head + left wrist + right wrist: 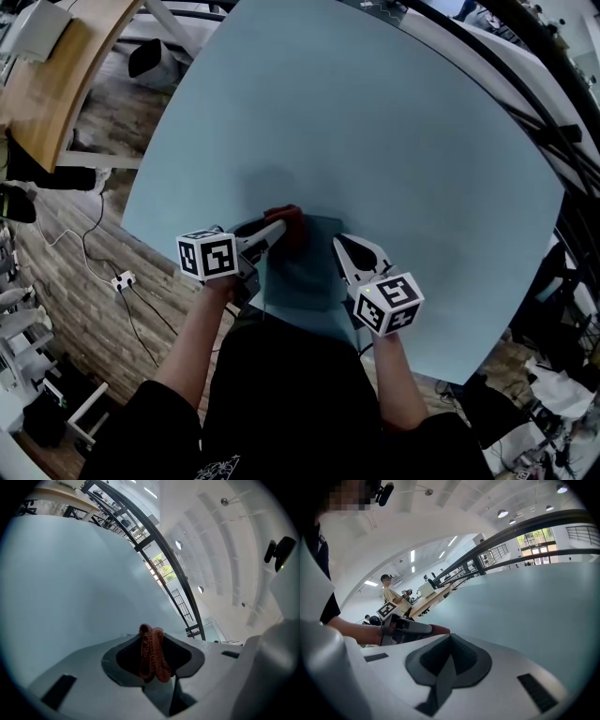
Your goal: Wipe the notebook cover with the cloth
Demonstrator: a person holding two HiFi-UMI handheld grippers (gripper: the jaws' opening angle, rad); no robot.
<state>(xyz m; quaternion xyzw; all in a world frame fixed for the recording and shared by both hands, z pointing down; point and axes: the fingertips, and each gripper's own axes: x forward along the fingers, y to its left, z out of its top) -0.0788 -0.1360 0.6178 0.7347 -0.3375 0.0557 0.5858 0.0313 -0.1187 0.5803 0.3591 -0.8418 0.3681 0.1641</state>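
Note:
A teal notebook [305,277] lies on the light blue table [375,122] near its front edge, right in front of me. My left gripper [279,228] is shut on a reddish-brown knitted cloth [287,225], which rests at the notebook's far left corner. In the left gripper view the cloth [152,656] stands bunched and pinched between the jaws. My right gripper [340,243] is shut with nothing in it and sits at the notebook's right edge. The right gripper view shows the left gripper [405,627] with the cloth's red tip [439,630] beside it.
A wooden desk [47,89] stands at the far left beyond the table. Cables and a white power strip [123,279] lie on the brick-patterned floor at the left. A dark railing [525,56] runs past the table's far right edge.

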